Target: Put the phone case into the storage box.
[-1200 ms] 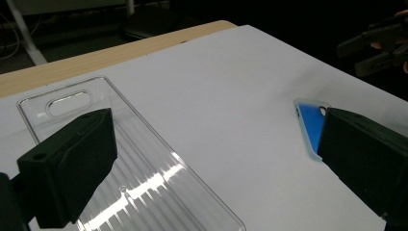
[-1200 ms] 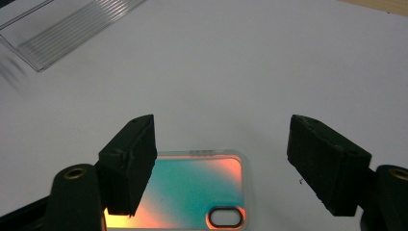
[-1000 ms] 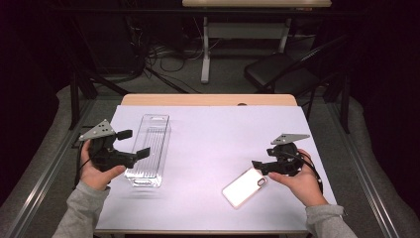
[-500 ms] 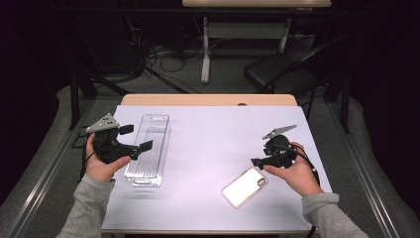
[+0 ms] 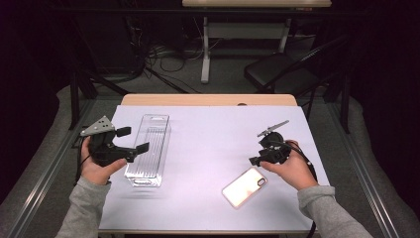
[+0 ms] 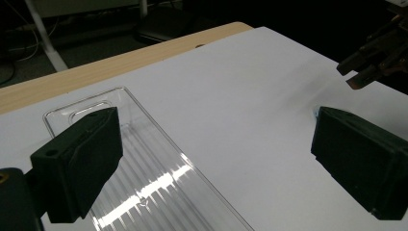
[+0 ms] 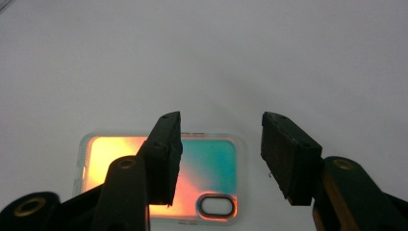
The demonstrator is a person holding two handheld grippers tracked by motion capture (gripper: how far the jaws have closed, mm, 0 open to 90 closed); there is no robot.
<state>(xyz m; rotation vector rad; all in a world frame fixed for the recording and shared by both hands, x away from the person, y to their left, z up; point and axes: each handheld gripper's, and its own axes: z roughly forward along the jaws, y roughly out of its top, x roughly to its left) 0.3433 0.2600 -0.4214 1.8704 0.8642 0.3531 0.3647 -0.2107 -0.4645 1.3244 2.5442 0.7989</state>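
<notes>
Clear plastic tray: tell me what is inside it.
The clear plastic tray looks empty; its ribbed floor and the white table cover show through. The left claw hides part of its near end.

We see the phone case point(image 7: 159, 178) partly hidden behind one black jaw, its lower rim cut off at the frame's bottom edge.

left gripper point(image 5: 132, 140): jaws spread wide, tips right at the clear tray's point(image 5: 148, 148) left wall
right gripper point(image 5: 256, 159): tips pointing down-left, just above the phone case point(image 5: 244, 187), not touching as far as I can see
tray vs case: well apart, tray over by the left gripper
table point(image 5: 208, 129): white top under both
</notes>
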